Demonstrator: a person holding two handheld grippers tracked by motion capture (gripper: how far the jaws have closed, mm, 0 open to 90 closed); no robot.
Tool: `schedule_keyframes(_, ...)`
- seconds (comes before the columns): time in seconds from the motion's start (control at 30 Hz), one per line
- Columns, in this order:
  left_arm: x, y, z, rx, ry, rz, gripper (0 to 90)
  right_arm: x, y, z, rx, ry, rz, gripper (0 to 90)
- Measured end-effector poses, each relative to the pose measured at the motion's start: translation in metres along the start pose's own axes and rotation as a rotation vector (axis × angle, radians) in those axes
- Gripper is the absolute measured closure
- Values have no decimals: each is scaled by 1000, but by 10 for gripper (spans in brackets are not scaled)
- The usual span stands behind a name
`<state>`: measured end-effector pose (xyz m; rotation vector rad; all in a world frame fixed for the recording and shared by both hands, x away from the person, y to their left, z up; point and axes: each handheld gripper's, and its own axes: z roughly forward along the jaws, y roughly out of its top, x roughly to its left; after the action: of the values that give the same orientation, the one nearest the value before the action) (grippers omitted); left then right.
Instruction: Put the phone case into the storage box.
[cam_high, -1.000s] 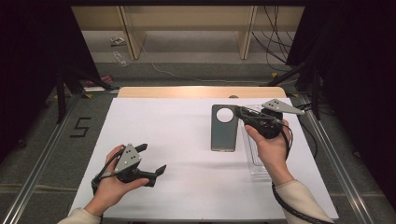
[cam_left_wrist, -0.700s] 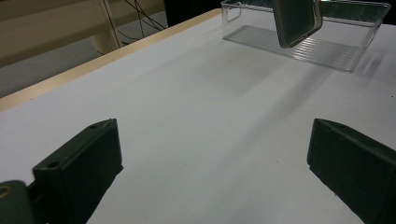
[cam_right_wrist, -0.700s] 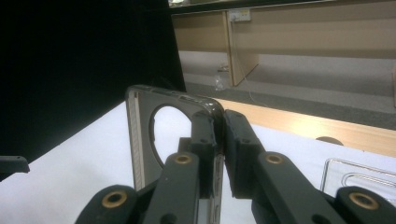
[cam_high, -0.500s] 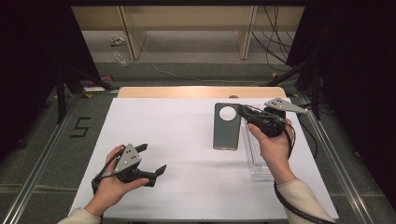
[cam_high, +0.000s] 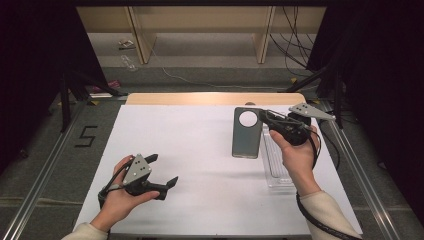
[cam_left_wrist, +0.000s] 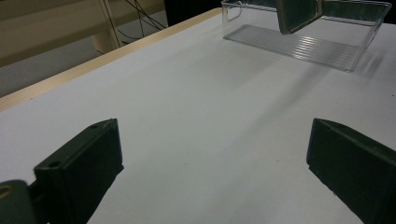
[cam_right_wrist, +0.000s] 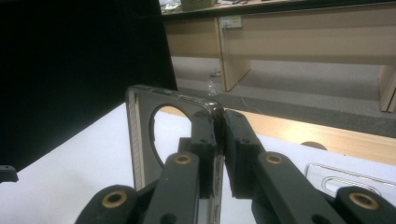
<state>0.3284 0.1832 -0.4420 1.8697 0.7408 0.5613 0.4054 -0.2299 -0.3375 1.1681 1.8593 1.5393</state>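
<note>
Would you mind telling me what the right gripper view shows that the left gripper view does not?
Right gripper view: the right gripper pinching the edge of the grey phone case, its round camera cutout, and the wooden shelving beyond.
Left gripper view: the left gripper with jaws wide apart over bare white table, and the clear tray.
Both: the phone case and the white table.

The table (cam_high: 210, 165) has a white top that takes up the middle and lower part of the high view, with a strip of pale wood (cam_high: 210, 98) along its far edge. A clear plastic tray (cam_high: 277, 167) lies flat on the white top at the right of centre. In the left gripper view the same tray (cam_left_wrist: 327, 44) sits in the upper right of the frame, its ribbed floor showing through the clear walls.
</note>
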Motion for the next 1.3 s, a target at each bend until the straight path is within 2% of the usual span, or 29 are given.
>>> schedule_keyframes(1.3,0,0,0,-2,3,-1,39,-20,11,-17,-55,-68,14,833)
